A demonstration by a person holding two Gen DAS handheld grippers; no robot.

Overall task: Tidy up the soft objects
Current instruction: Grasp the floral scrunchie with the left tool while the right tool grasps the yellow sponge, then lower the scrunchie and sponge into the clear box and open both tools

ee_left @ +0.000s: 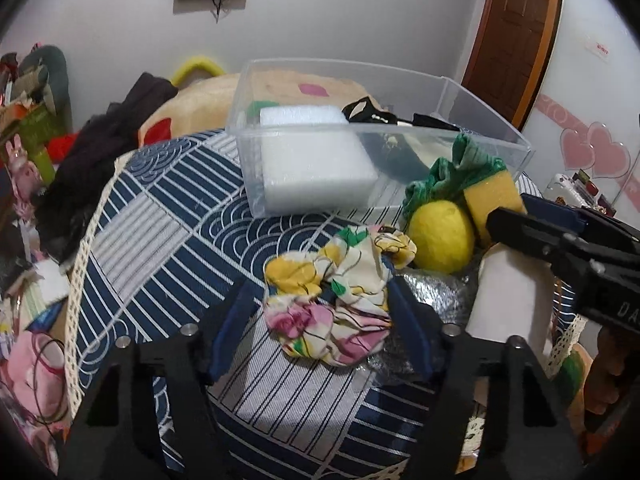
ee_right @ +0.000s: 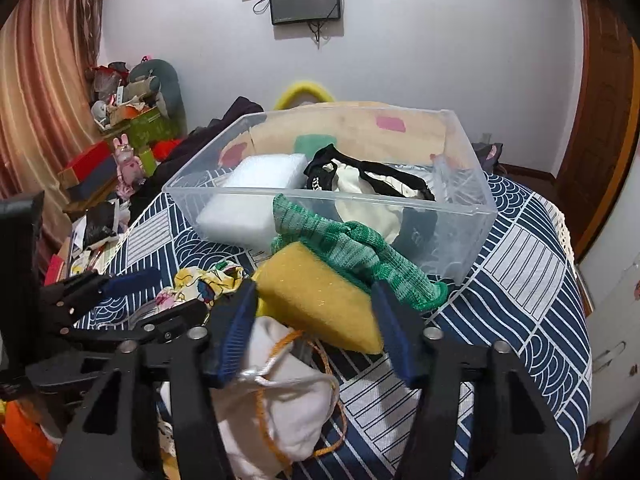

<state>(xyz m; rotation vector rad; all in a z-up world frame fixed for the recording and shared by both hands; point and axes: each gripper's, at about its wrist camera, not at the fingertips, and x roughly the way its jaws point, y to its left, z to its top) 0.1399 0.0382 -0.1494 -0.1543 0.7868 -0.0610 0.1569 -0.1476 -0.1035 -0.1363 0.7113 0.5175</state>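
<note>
1. Right up front in the right wrist view, the right tool (ee_right: 314, 312) has its blue fingers spread either side of the yellow sponge (ee_right: 320, 296). They look like they're just touching it, but I can't say it's actually clamped, so I'm calling it wide apart and not gripping yet.
2. Left tool (ee_left: 322, 312) is the same deal: fingers apart around the floral fabric scrunchie (ee_left: 332, 296), nothing squeezed.
3. Done so far, judging by what's lying in the clear plastic bin (ee_right: 476, 204): a white foam block (ee_right: 256, 188) and a black-and-white garment (ee_right: 360, 176) are inside.
4. Left to go, all out on the patterned tabletop cloth (ee_left: 160, 240): the sponge, the scrunchie, a green knit sock (ee_right: 360, 248) draped over the sponge, a yellow felt ball (ee_left: 440, 236), a white drawstring pouch (ee_right: 288, 408) and some silver shiny fabric (ee_left: 432, 288) under the scrunchie.
5. So I'd guess it's roughly a quarter done, with both tools lined up for the next two grabs.
</note>
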